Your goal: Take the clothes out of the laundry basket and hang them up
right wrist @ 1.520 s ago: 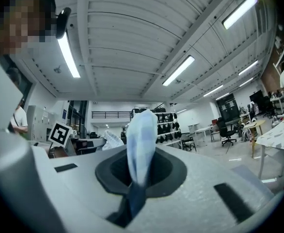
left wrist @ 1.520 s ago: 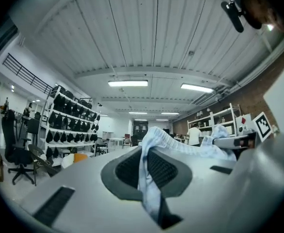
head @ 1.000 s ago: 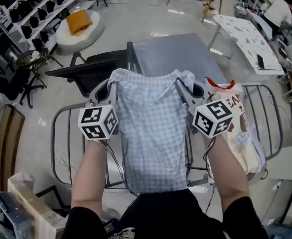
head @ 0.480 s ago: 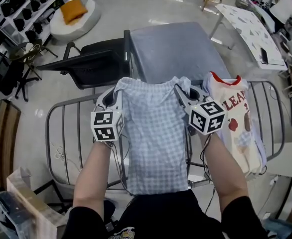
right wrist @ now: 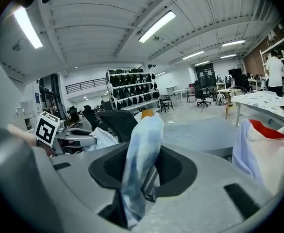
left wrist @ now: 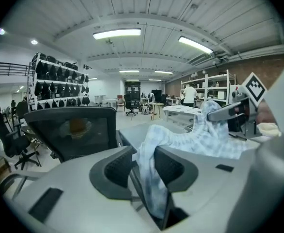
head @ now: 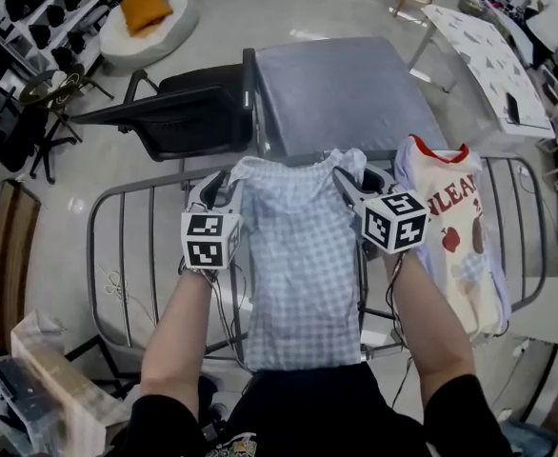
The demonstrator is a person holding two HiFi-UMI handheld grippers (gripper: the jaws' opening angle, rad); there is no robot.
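Our left gripper (head: 220, 187) and right gripper (head: 355, 184) sit at the checked shirt's (head: 303, 274) top corners. Both jaws have just been opening, with fabric loose between them. The shirt drapes over the drying rack (head: 117, 246), beside a cream shirt (head: 455, 246).

Showing red capitals "LEA" across the chest of the cream shirt (head: 462, 255), hanging just right of the checked shirt (head: 303, 265); both ends of the word disappearing into folds, staying unreadable. Carrying no other legible print anywhere.
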